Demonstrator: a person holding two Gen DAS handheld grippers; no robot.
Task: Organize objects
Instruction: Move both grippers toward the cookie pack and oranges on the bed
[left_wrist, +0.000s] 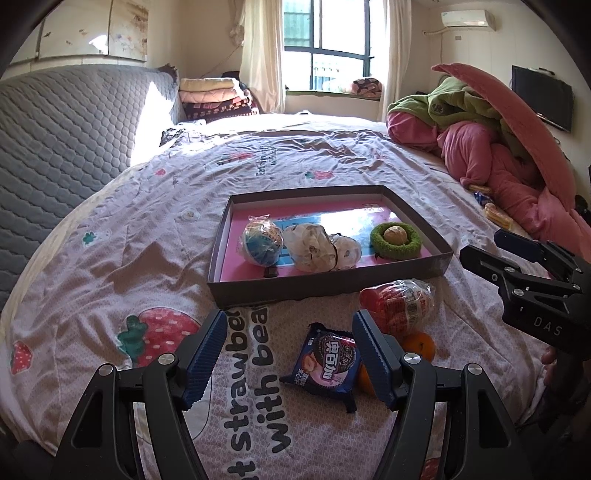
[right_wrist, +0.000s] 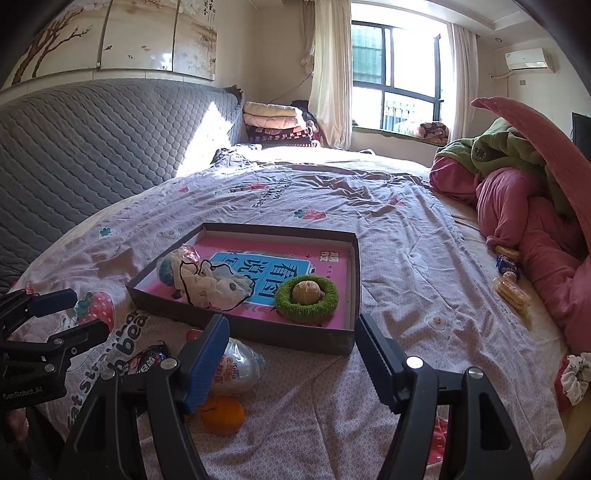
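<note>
A shallow dark box (left_wrist: 325, 286) (right_wrist: 258, 334) with a pink bottom lies on the bed. It holds a blue wrapped ball (left_wrist: 260, 242), a white cloth bundle (left_wrist: 319, 247) (right_wrist: 212, 286) and a green ring with a walnut (left_wrist: 396, 240) (right_wrist: 306, 293). In front of it lie a dark cookie packet (left_wrist: 327, 363) (right_wrist: 147, 360), a red-and-white wrapped egg (left_wrist: 400, 302) (right_wrist: 234, 365) and an orange (left_wrist: 419, 345) (right_wrist: 222, 415). My left gripper (left_wrist: 288, 354) is open over the packet. My right gripper (right_wrist: 290, 360) is open and empty by the box's near corner.
A heap of pink and green bedding (left_wrist: 491, 147) (right_wrist: 532, 206) fills the right side. Snack packets (right_wrist: 511, 284) lie beside it, and a floral scrunchie (right_wrist: 574, 376) at the right edge. A grey quilted headboard (left_wrist: 62, 140) stands left.
</note>
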